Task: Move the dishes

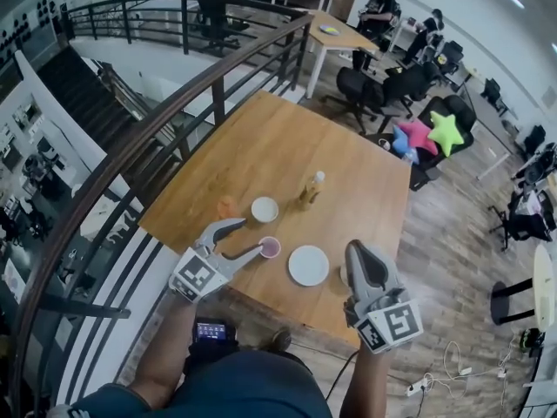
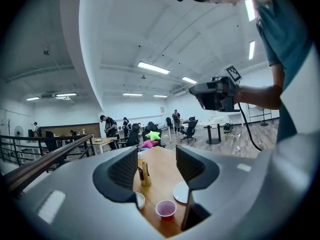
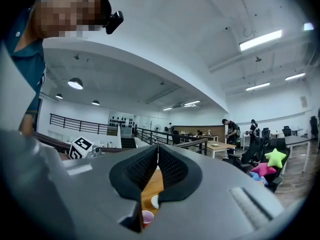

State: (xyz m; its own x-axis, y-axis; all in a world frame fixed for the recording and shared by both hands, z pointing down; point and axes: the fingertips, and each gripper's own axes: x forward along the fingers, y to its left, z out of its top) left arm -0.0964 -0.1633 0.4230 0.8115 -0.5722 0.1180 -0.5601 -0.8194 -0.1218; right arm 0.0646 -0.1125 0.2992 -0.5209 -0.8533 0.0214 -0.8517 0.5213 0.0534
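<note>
On the wooden table (image 1: 261, 146) stand an orange cup (image 1: 226, 205), a white bowl (image 1: 265, 209), a bottle (image 1: 311, 189), a pink cup (image 1: 270, 247) and a white plate (image 1: 308, 265). My left gripper (image 1: 252, 236) hovers just left of the pink cup, its jaws apart with nothing between them. Its own view looks between the fingers (image 2: 125, 170) at the pink cup (image 2: 165, 208), plate (image 2: 181, 191) and bottle (image 2: 145, 173). My right gripper (image 1: 359, 249) is raised right of the plate, shut and empty; its pads (image 3: 170, 166) meet.
A dark railing (image 1: 165, 120) and a stairwell run along the table's left side. Office chairs (image 1: 383, 90), star-shaped cushions (image 1: 431, 133) and another table (image 1: 335, 33) with seated people lie beyond the far end. Cables (image 1: 452, 364) lie on the floor at the right.
</note>
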